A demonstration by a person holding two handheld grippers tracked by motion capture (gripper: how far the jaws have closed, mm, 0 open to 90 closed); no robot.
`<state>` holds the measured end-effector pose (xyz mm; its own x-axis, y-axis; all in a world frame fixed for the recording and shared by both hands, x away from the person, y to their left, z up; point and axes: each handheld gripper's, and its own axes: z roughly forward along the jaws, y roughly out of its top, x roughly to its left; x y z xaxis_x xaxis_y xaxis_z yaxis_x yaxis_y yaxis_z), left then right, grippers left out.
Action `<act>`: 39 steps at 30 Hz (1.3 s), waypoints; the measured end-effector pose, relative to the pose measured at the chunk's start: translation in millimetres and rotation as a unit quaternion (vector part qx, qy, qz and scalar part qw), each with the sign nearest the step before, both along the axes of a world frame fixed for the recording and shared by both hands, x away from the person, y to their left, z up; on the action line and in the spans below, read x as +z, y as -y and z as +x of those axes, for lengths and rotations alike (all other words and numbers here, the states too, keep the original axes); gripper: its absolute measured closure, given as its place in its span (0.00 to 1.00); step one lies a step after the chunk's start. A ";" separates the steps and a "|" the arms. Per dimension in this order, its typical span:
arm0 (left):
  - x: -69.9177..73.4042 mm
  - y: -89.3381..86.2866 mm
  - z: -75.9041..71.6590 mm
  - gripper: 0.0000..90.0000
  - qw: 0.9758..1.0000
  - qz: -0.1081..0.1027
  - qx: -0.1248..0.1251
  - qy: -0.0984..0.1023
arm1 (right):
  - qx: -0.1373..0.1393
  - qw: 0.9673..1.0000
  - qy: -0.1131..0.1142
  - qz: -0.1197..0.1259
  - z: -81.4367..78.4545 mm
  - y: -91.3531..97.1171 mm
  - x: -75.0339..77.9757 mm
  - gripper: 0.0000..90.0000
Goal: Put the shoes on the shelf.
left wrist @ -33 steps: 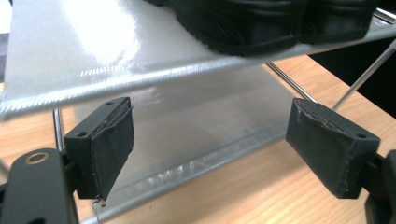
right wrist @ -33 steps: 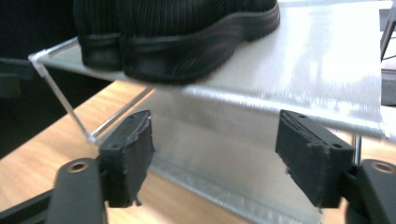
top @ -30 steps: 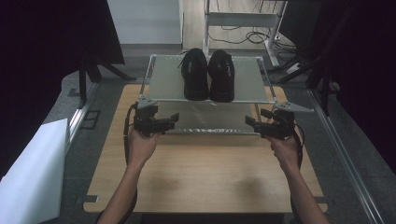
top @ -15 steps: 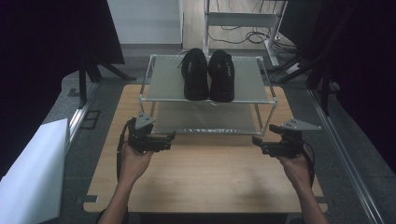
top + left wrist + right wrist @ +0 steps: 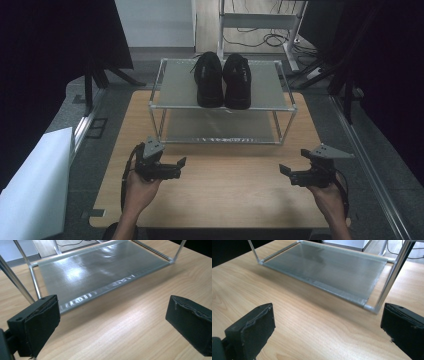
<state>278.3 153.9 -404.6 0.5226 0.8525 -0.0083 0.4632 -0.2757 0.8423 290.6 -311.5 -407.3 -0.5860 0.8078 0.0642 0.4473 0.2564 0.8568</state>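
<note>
I hold the left gripper (image 5: 181, 162) and the right gripper (image 5: 284, 170) over the wooden table (image 5: 225, 200), both with jaws spread wide, having just been opening, nothing between them. The shoe rack (image 5: 222, 140) stands just ahead of both, apart from them. Black shoes (image 5: 222, 80) sit on its top shelf; any label there is too small to read.
</note>
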 end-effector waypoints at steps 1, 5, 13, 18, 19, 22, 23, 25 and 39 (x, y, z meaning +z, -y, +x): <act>-3.5 0.1 -2.0 0.00 1.000 -0.001 -0.002 0.001 | 0.000 1.000 0.000 -0.002 -1.8 0.0 -2.8 0.00; -19.9 -0.9 -8.0 0.00 1.000 -0.005 -0.008 0.002 | -0.002 1.000 0.001 0.000 -7.2 -2.3 -15.7 0.00; -52.9 0.7 -14.3 0.00 1.000 0.000 -0.002 -0.014 | 0.006 1.000 -0.011 -0.014 -9.2 -17.7 -49.2 0.00; -72.8 3.9 -16.1 0.00 0.999 0.012 0.001 -0.032 | 0.014 0.999 -0.022 -0.019 -10.2 -24.9 -67.5 0.00; -75.7 4.7 -16.3 0.00 0.999 0.014 0.001 -0.034 | 0.014 0.999 -0.022 -0.019 -10.2 -24.9 -67.5 0.00; -84.4 7.7 -15.9 0.00 0.999 0.018 -0.001 -0.048 | 0.020 0.999 -0.033 -0.028 -10.4 -28.9 -77.5 0.00; -87.2 9.2 -15.9 0.00 0.998 0.024 -0.003 -0.053 | 0.020 0.999 -0.036 -0.030 -10.3 -30.2 -80.7 0.00; -92.3 12.7 -16.0 0.00 0.997 0.033 -0.008 -0.062 | 0.022 0.998 -0.044 -0.041 -10.4 -32.4 -86.0 0.00; -111.3 28.2 -13.5 0.00 0.991 0.087 -0.024 -0.102 | 0.048 0.988 -0.095 -0.109 -9.6 -45.5 -110.6 0.00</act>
<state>264.8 125.7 -515.9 0.5652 0.8245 0.0271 0.6023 -0.4349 0.6694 280.9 -266.0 -517.9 -0.6550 0.7556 0.0103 0.5591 0.4753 0.6793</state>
